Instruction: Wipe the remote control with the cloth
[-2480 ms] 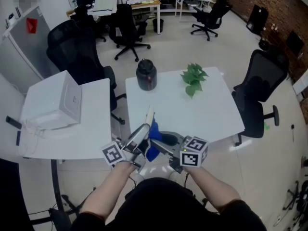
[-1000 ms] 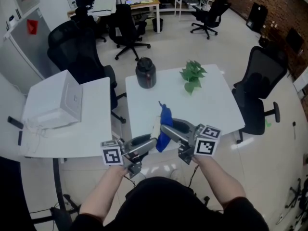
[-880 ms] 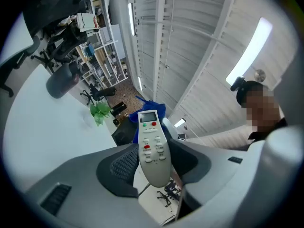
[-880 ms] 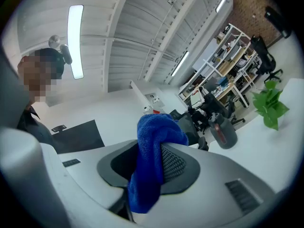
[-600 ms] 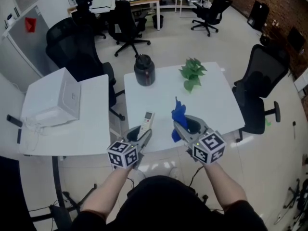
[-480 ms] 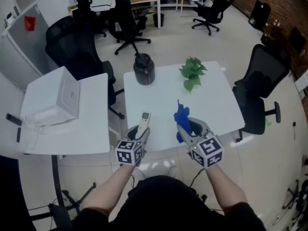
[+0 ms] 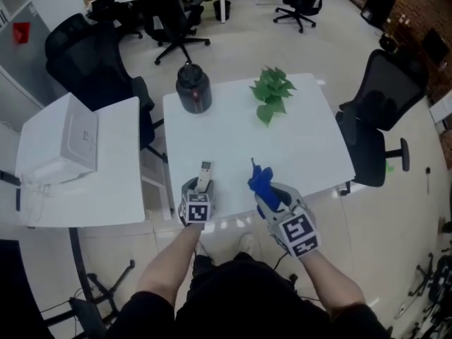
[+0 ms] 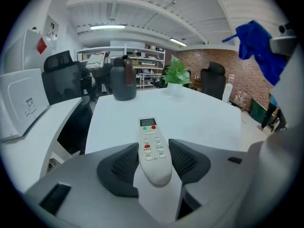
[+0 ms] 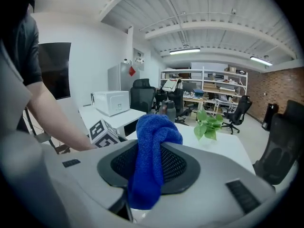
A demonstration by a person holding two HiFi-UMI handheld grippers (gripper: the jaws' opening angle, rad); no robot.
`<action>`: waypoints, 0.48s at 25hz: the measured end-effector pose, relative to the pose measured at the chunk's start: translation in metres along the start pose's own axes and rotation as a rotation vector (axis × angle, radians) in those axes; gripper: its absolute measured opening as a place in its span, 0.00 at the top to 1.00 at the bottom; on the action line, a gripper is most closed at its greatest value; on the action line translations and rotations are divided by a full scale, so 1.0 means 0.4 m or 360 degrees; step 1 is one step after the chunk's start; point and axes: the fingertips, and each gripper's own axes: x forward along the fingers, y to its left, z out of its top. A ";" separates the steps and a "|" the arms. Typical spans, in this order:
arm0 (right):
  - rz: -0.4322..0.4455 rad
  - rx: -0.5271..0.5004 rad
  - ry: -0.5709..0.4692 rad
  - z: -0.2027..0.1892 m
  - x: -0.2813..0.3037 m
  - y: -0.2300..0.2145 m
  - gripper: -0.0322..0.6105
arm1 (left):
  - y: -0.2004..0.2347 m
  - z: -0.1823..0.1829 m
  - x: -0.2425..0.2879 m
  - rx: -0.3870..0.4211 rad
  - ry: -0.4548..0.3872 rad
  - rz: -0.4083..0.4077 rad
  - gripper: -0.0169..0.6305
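Note:
A white remote control [image 8: 153, 148] with a small screen and coloured buttons sits between the dark pads of my left gripper [image 8: 154, 163], which is shut on its near end. In the head view the remote control [image 7: 204, 176] points away over the front of the white table [image 7: 304, 140], with the left gripper [image 7: 198, 193] low at the table's near edge. My right gripper [image 9: 153, 167] is shut on a blue cloth [image 9: 152, 151] that sticks up out of the jaws. In the head view the blue cloth [image 7: 259, 182] and right gripper [image 7: 272, 196] stand right of the remote, apart from it.
A dark jar [image 7: 193, 89] and a green plant [image 7: 269, 92] stand at the table's far side. A second white table with a white box [image 7: 62, 138] lies to the left. Black office chairs [image 7: 385, 104] stand right of and behind the table.
Both grippers have come down and rolled upright. The left one swung the remote from lying sideways to pointing away over the table's front edge. The cloth moved right and lower.

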 end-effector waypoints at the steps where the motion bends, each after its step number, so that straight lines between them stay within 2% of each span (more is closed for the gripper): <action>1: 0.0007 0.0001 0.0015 -0.009 0.004 -0.003 0.76 | 0.003 -0.012 0.015 -0.0006 0.0022 0.0019 0.66; 6: 0.0024 0.0020 0.0057 -0.026 0.030 -0.019 0.76 | 0.011 -0.051 0.067 -0.0025 0.0094 0.0073 0.65; 12: 0.0051 0.0007 0.0088 -0.044 0.055 -0.026 0.76 | -0.001 -0.066 0.083 -0.0039 0.0094 0.0047 0.65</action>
